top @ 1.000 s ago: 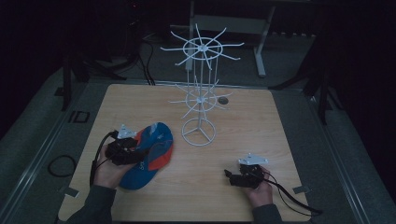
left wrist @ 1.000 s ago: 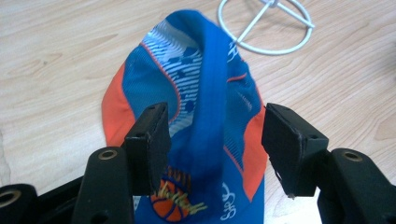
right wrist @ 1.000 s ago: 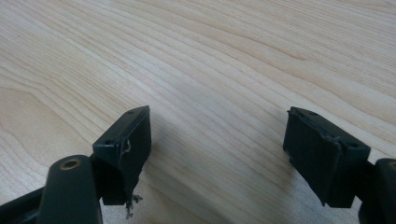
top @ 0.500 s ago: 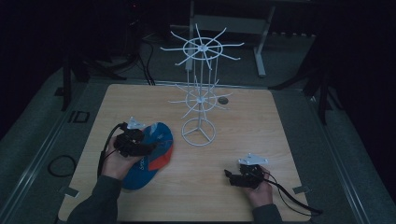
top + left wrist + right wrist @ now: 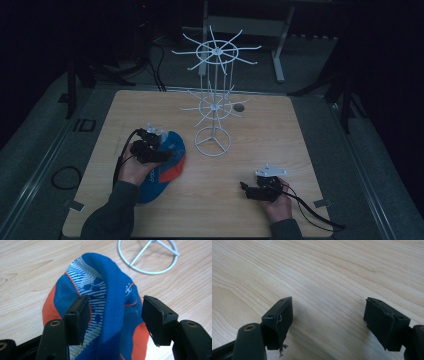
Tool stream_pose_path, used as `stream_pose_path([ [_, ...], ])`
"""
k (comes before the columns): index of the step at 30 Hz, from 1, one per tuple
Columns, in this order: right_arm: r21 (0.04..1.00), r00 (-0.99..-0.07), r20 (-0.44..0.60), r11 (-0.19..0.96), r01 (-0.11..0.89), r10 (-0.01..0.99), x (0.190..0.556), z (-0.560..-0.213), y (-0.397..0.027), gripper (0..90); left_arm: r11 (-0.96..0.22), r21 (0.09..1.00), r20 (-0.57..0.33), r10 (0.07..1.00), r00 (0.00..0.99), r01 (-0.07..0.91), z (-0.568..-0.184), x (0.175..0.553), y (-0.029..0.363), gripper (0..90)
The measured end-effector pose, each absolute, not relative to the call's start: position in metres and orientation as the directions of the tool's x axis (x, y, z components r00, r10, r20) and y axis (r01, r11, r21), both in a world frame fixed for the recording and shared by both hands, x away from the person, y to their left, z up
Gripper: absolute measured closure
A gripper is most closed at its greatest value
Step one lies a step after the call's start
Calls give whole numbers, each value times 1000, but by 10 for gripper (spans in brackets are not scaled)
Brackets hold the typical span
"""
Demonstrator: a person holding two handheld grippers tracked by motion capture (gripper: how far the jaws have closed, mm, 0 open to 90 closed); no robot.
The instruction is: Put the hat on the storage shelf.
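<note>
A blue and orange mesh cap (image 5: 170,162) lies on the wooden table (image 5: 280,135) at the front left, its crown pushed up into a blue ridge (image 5: 110,282). My left gripper (image 5: 161,150) is over the cap. In the left gripper view that gripper (image 5: 116,306) stands open, one jaw on each side of the ridge, with a gap on both sides. A white wire rack (image 5: 216,95) stands mid-table, and its ring base (image 5: 147,257) lies just beyond the cap. My right gripper (image 5: 246,188) rests at the front right, open (image 5: 330,312) over bare wood.
The rack's thin arms spread in two tiers above the table's middle. A small dark hole (image 5: 239,107) sits in the tabletop behind the rack. Cables trail from both grippers toward the front edge. Dark floor and table legs surround the table.
My left hand has moved right and forward, bringing its gripper onto the cap's crown. The right gripper has stayed where it was.
</note>
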State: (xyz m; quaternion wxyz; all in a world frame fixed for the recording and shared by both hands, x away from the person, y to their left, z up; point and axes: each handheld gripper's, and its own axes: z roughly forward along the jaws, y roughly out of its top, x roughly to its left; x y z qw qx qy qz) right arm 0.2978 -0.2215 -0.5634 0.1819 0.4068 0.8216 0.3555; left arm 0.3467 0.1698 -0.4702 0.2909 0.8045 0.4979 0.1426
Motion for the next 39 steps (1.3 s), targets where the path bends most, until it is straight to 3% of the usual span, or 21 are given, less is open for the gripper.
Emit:
stream_pose_path([
  [11,732,-603,-9,416,540,798,298,-563,-221,233,-380,509,-72,876,478,772,-487,367,167,430],
  [12,732,-603,-9,416,540,798,298,-563,-221,233,-384,502,-69,876,478,775,-489,367,167,462],
  [16,732,-603,-9,416,539,798,298,-563,-221,232,-430,485,-48,856,514,762,-490,367,165,768],
  [19,732,-603,-9,416,539,798,298,-563,-221,233,-451,486,-10,854,520,749,-488,364,164,857],
  [39,732,-603,-10,417,539,798,298,-563,-222,233,-455,631,28,823,567,629,-440,334,188,889],
])
